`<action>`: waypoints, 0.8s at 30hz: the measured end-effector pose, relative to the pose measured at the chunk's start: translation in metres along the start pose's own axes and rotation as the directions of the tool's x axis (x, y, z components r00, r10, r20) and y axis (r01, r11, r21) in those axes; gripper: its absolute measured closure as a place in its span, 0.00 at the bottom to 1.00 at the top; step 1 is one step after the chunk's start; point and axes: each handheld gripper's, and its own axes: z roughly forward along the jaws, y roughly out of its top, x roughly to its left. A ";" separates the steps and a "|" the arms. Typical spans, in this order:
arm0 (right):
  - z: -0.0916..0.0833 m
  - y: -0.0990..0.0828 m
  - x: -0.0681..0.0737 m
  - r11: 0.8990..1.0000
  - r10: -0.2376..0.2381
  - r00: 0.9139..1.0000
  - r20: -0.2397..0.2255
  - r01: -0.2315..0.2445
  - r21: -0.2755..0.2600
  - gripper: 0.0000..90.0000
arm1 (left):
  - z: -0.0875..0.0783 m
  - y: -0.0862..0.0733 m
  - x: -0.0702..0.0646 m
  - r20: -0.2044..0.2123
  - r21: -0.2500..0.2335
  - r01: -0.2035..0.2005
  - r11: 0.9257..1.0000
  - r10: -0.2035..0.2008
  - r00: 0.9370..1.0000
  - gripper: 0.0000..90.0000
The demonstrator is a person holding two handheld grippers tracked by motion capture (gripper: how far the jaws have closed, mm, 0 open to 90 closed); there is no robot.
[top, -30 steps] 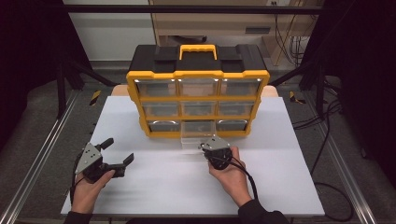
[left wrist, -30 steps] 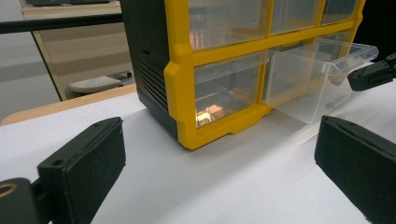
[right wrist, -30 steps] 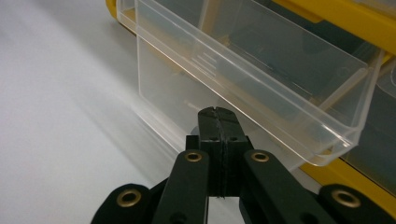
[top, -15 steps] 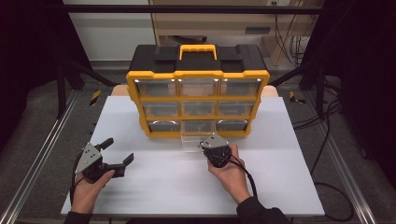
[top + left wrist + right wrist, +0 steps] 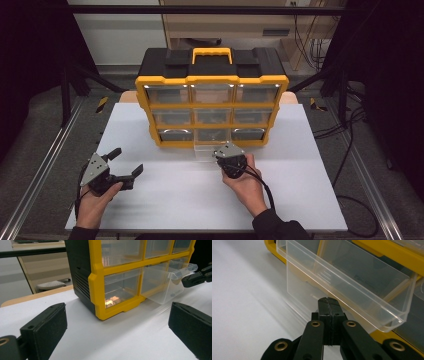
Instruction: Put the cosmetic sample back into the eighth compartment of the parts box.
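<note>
A yellow and black organizer [image 5: 212, 105] with clear drawers stands at the back of the white table [image 5: 190, 200]. Its bottom middle drawer [image 5: 209, 148] is pulled partway out and looks empty. My right gripper [image 5: 222, 152] is shut, with its tips against the front wall of that drawer [image 5: 352, 280], under the lip and with nothing between the pads. My left gripper [image 5: 126, 161] rests open at the table's front left, well away from the organizer [image 5: 96, 285]. In the left gripper view the drawer [image 5: 170, 282] juts out, and the right gripper's tips [image 5: 197, 277] sit at its lip.
The other drawers of the organizer are pushed in; the bottom left one [image 5: 121, 287] holds something small and shiny. Metal rails [image 5: 40, 175] run along both sides of the table. Cables [image 5: 350, 130] lie on the floor at the right.
</note>
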 end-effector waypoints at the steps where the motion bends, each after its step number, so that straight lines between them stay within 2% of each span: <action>1: 0.000 0.000 0.000 1.000 0.000 1.000 0.000 0.000 0.000 1.00 | 0.000 0.000 0.000 0.001 0.000 0.000 1.000 0.000 1.000 0.02; 24: 0.001 0.006 0.000 1.000 -0.013 1.000 0.000 0.013 0.000 1.00 | 0.000 0.000 0.000 -0.001 -0.001 0.002 1.000 -0.002 1.000 0.03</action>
